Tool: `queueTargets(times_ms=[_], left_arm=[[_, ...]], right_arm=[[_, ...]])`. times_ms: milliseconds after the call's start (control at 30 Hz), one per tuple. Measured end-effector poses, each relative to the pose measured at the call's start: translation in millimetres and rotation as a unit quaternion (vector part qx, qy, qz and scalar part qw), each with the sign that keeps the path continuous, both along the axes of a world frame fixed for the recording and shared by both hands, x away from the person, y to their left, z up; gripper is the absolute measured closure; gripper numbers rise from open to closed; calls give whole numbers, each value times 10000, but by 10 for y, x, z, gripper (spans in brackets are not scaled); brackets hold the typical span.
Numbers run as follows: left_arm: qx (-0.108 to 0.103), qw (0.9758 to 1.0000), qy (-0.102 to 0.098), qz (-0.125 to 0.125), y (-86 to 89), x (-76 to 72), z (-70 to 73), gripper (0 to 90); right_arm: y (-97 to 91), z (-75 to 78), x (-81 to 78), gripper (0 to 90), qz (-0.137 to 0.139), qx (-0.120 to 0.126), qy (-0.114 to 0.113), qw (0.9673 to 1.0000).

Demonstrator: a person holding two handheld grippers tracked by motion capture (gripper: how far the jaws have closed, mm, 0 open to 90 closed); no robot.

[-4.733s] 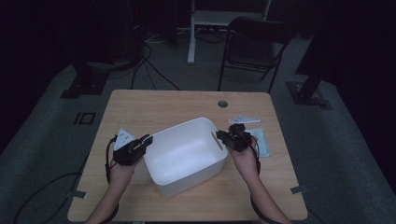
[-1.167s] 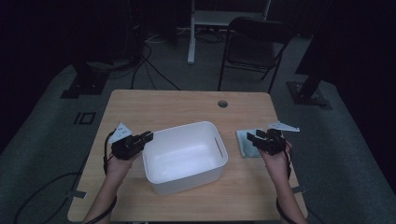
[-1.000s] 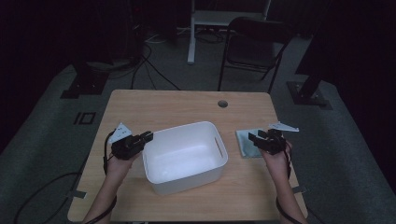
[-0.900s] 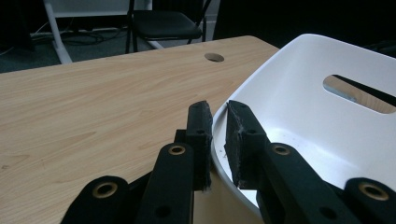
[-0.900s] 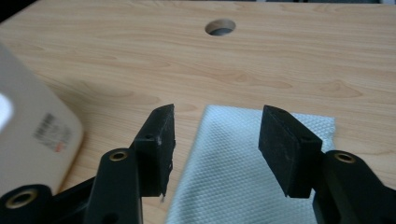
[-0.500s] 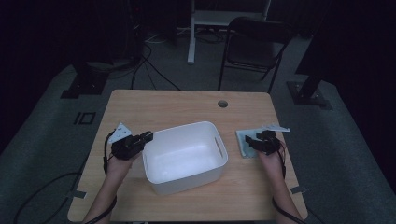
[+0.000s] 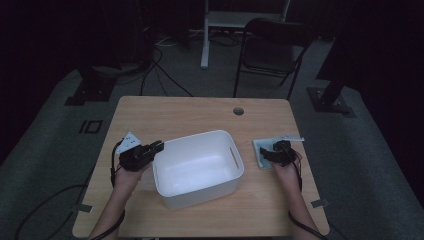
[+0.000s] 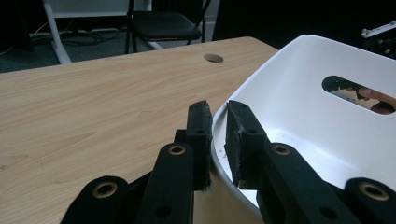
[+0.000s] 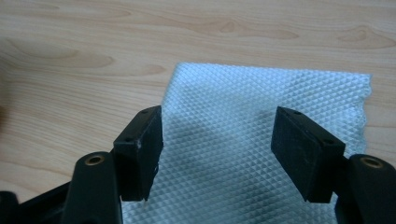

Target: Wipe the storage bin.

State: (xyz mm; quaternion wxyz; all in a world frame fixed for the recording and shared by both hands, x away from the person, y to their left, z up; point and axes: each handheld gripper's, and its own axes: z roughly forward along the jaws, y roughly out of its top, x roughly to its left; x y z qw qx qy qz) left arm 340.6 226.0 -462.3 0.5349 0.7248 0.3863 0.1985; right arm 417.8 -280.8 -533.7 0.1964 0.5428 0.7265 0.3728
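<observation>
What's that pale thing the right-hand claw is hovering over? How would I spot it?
Start at the white tub in the middle of the wooden table; look just right of it, near the table's right edge. There lies a flat, pale blue-green packet under the open right gripper. Its quilted diamond embossing and one crimped edge set it apart from the smooth tub and wood.

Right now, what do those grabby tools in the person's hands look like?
Each hand carries a black plastic two-jaw tool. The left tool has flat, rough black pads on arms with round brass-coloured rivets, a grey three-cornered plate on top and a black cable trailing back. The right tool has the same square black pads. The forearms are bare, with no sleeves.
</observation>
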Motion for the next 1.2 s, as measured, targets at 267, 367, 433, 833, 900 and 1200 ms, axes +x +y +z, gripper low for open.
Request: queueTargets(times_ms=[267,367,433,833,900,1200], left_arm=[[0,10000,-7,9,-2,-1,-1,805],[6,10000,-6,3,0,-2,0,805],[1,10000,-8,7,-1,-2,-1,805],[-5,10000,-5,25,-6,-5,-1,805],[13,10000,-12,22,-7,-9,0,805],[23,10000,-18,9,-10,-13,0,805]], right_arm=[[35,-94,39,306,-58,-182,69,9998],[52,-108,40,293,-51,-250,29,9997],[75,-105,46,284,-4,-377,48,9993],[126,-73,-2,512,350,-690,55,9970],[135,-62,-8,601,433,-696,82,9966],[164,-15,-30,846,487,-637,272,9964]])
